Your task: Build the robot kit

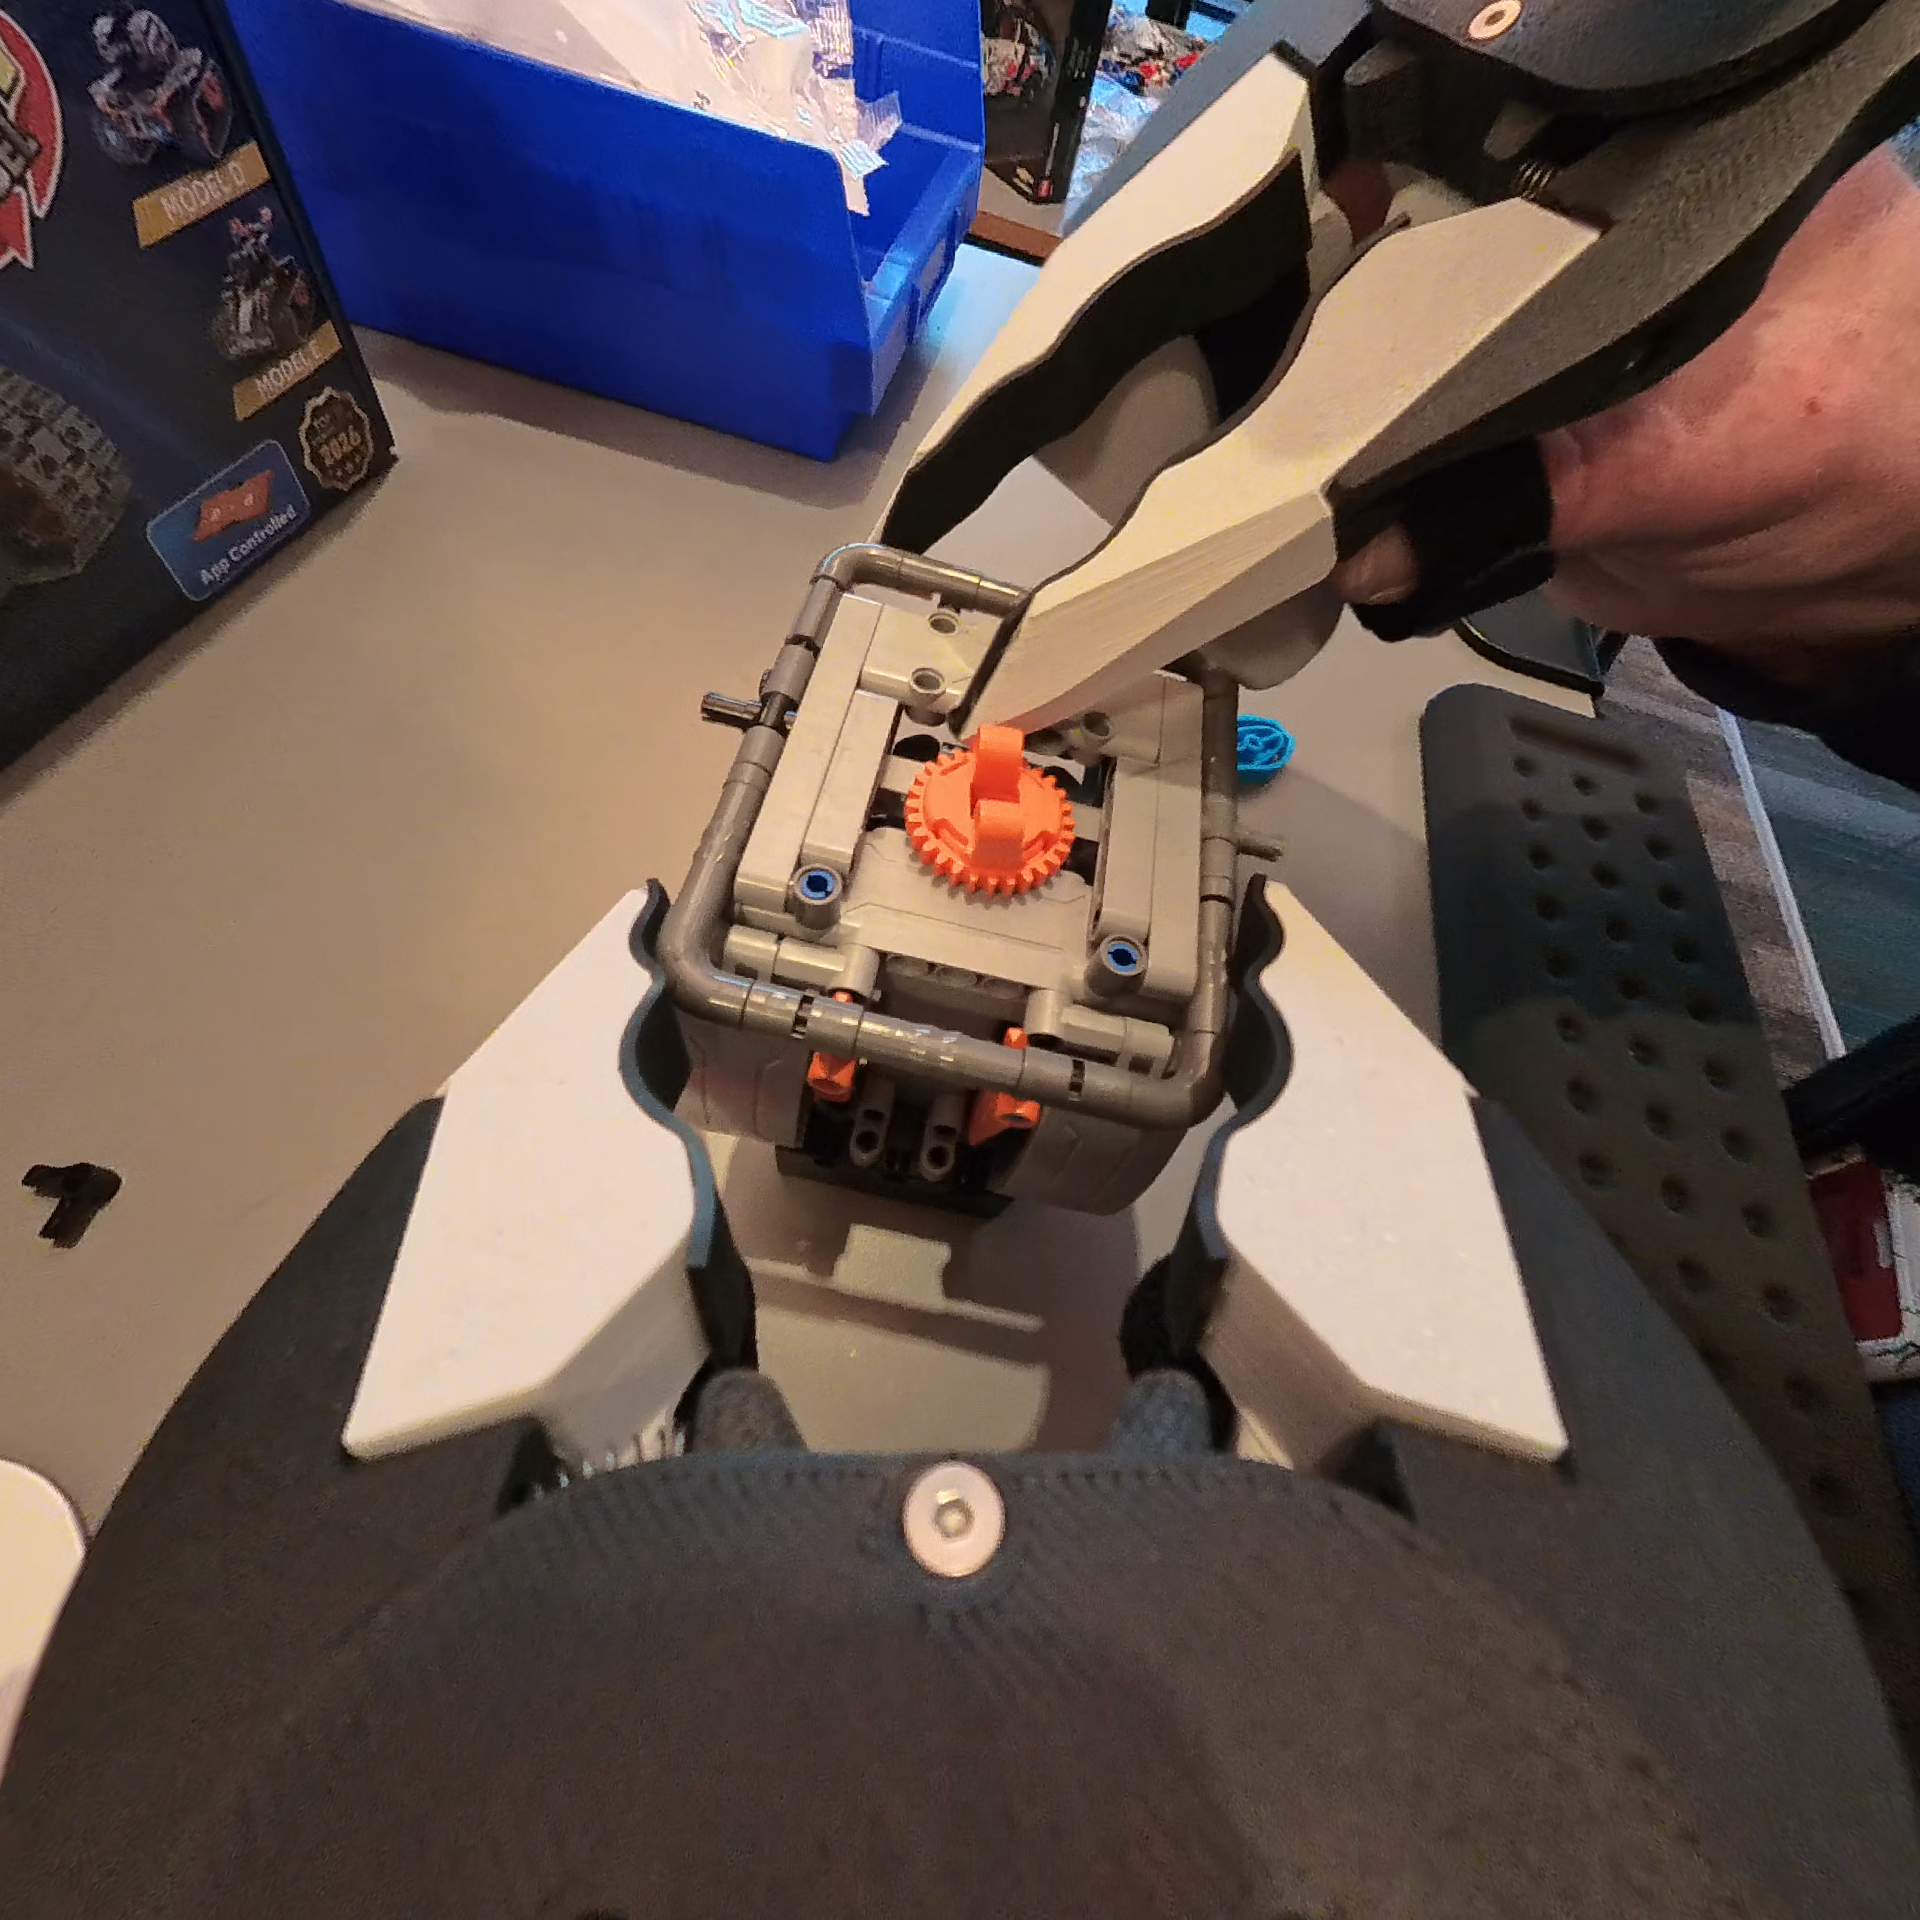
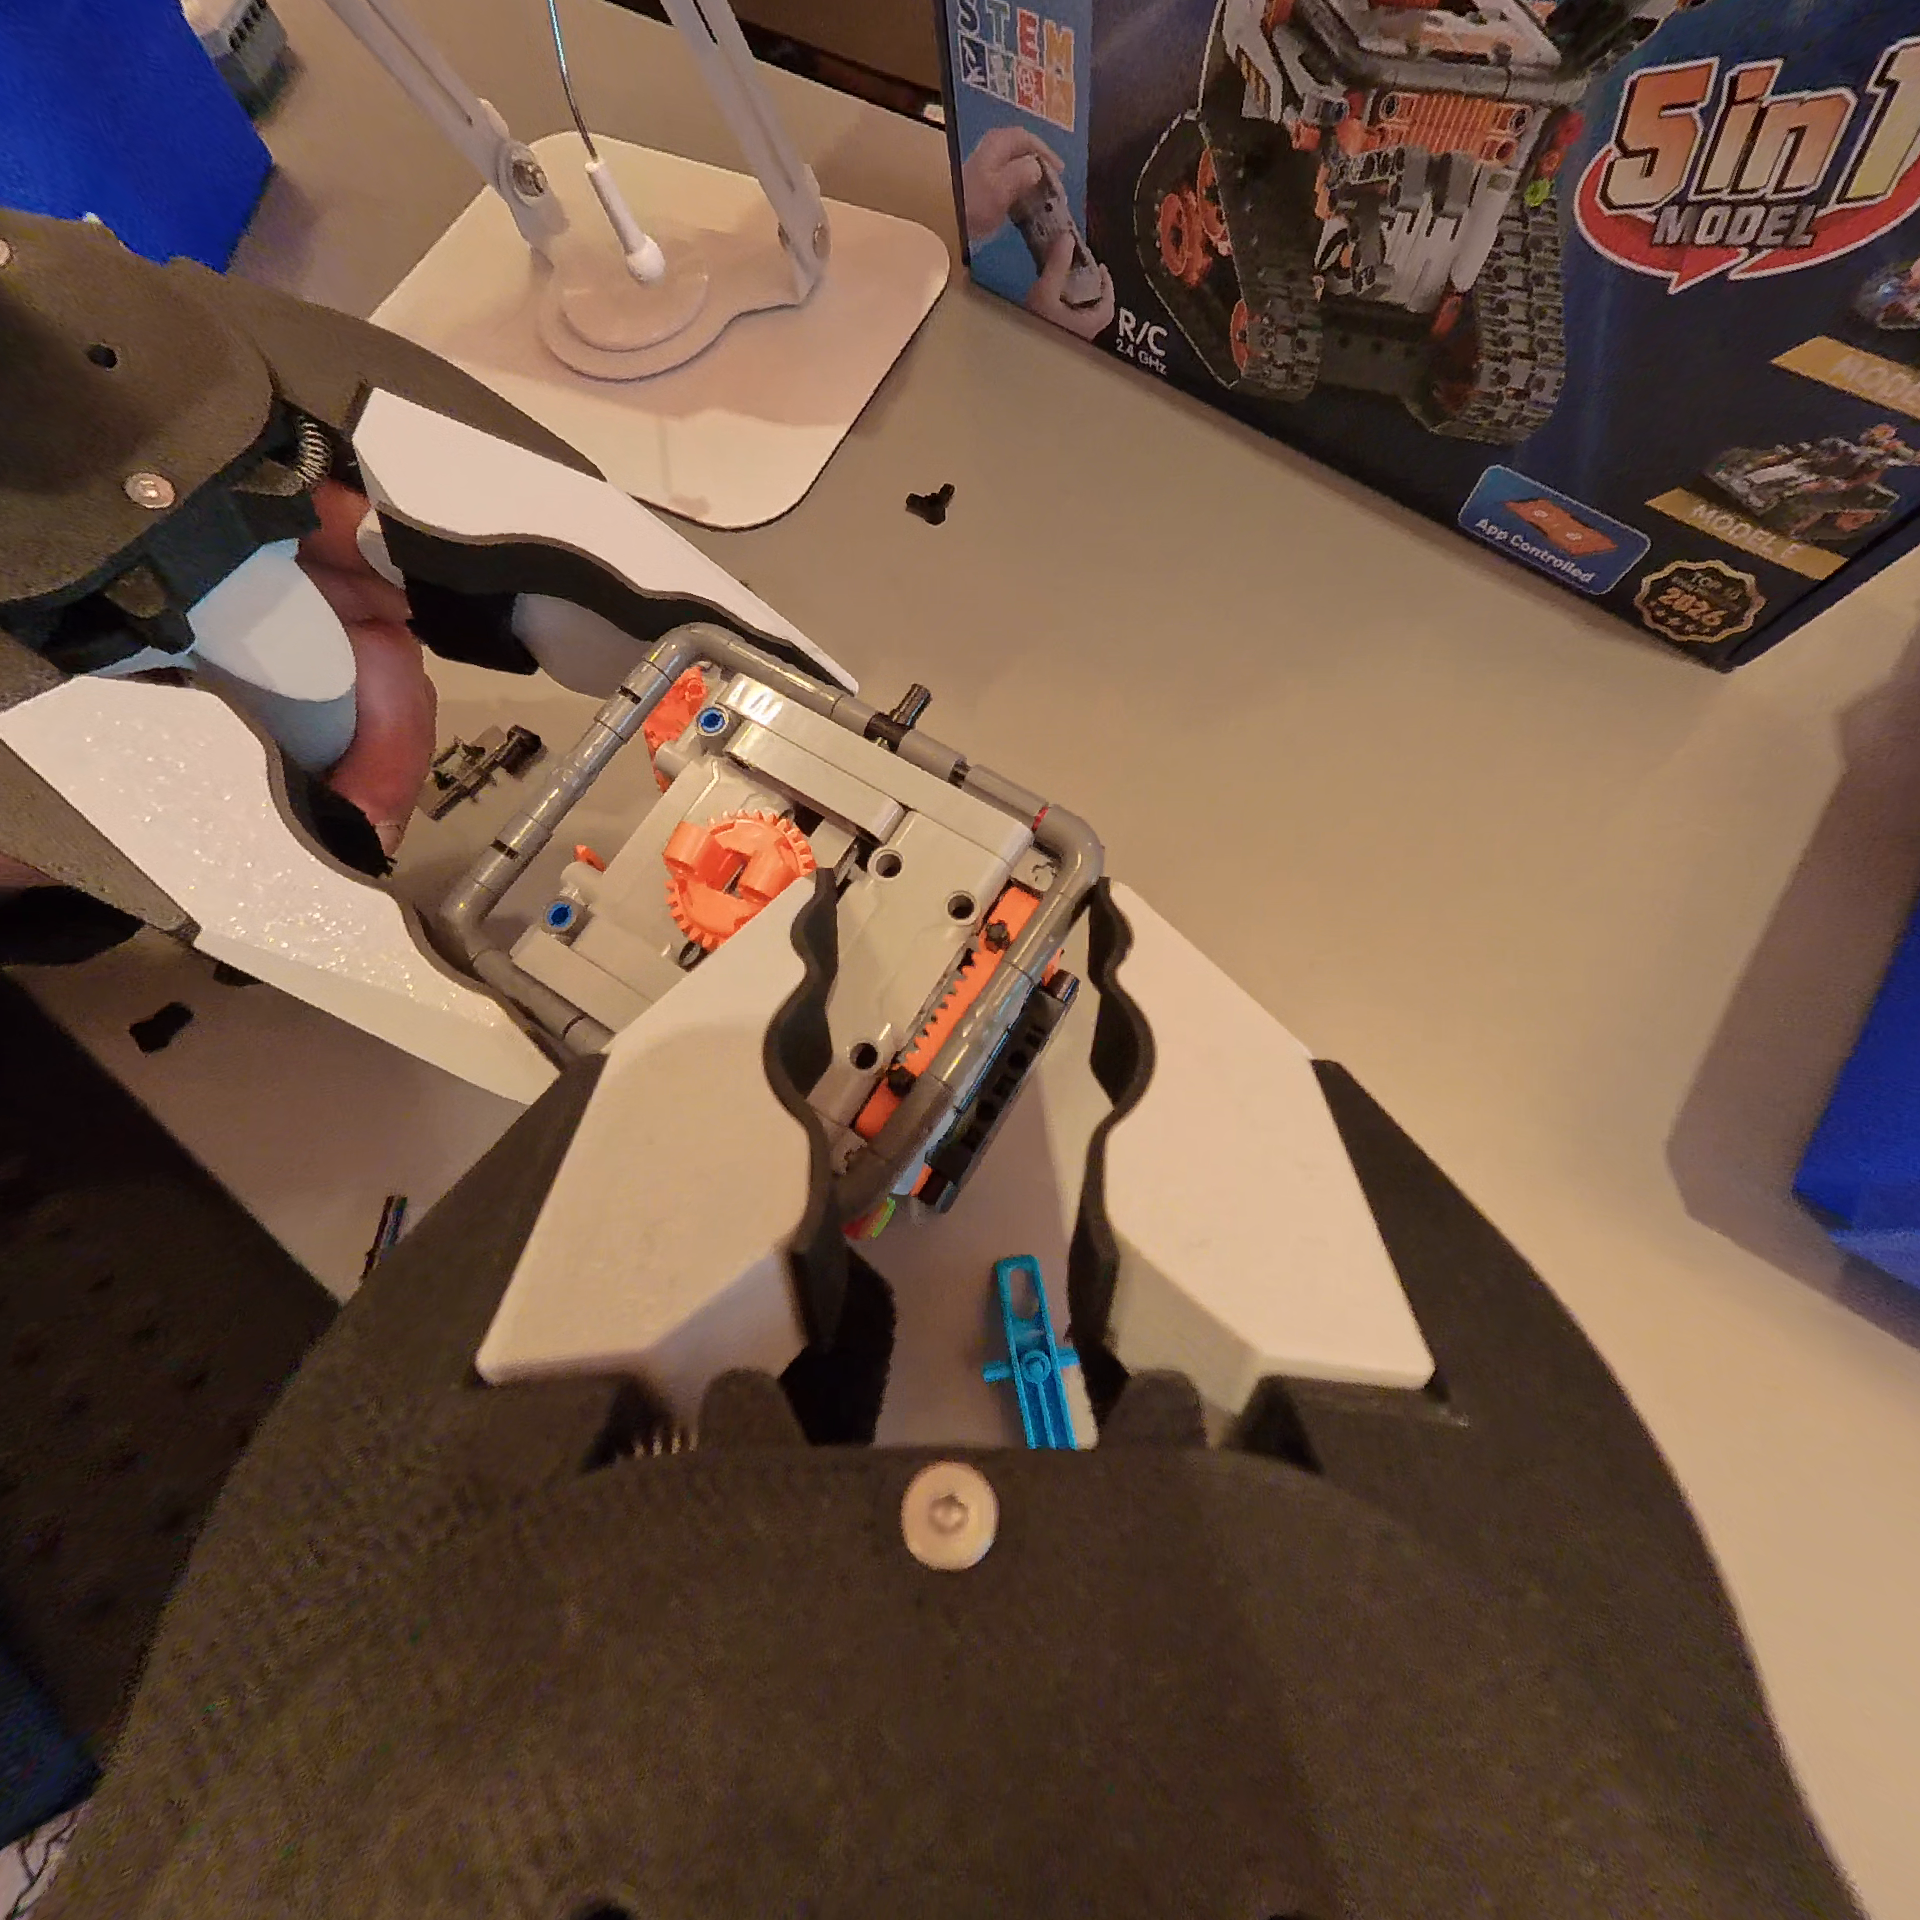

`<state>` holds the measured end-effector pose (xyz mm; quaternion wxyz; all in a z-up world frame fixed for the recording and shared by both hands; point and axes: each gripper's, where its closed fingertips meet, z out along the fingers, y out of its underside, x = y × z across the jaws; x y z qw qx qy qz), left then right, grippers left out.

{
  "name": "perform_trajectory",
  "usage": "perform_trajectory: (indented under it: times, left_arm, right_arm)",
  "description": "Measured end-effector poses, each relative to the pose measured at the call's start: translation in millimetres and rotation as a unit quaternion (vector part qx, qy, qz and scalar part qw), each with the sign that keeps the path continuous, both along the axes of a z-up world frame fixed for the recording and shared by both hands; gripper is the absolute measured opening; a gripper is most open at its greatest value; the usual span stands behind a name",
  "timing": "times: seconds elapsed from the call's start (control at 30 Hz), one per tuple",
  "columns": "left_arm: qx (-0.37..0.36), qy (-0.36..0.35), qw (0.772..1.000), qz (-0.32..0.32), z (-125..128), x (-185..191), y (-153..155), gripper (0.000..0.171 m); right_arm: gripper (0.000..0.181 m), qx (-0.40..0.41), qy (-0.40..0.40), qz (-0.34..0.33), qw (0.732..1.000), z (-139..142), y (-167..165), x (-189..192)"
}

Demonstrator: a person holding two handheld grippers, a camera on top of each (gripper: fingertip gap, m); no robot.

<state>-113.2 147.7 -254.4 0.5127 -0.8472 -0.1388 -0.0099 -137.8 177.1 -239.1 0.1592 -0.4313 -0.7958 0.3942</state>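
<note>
Two tools were observed at a grey brick assembly (image 1: 966, 914) on the desk (image 1: 436, 727). It was clamped by the left tool (image 1: 951, 935); the right tool (image 2: 956, 914) was spread, one finger (image 1: 1122, 634) touching the orange gear (image 1: 987, 805).

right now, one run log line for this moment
left claw: shut on grey block model | right claw: open, one tip by orange gear | blue part on table
</note>
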Motion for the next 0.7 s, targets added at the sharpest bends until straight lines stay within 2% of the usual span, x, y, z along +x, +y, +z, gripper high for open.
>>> perform_trajectory:
  times: [0.27,0.53,0.7]
  left_arm:
    - [0.011,-0.001,1.0,0.01,0.3,0.1,1.3,0.105]
    - [0.014,0.0,1.0,0.01,0.3,0.1,1.8,0.105]
    - [0.005,-0.004,1.0,0.01,0.6,-0.1,4.5,0.105]
  right_arm:
    - [0.044,0.021,-0.003,0.023,1.0,-0.7,-1.1,-0.6]
    - [0.044,0.01,-0.007,0.034,0.999,-1.1,-1.5,-0.8]
    - [0.046,-0.012,-0.014,0.019,1.0,0.5,2.6,-0.7]
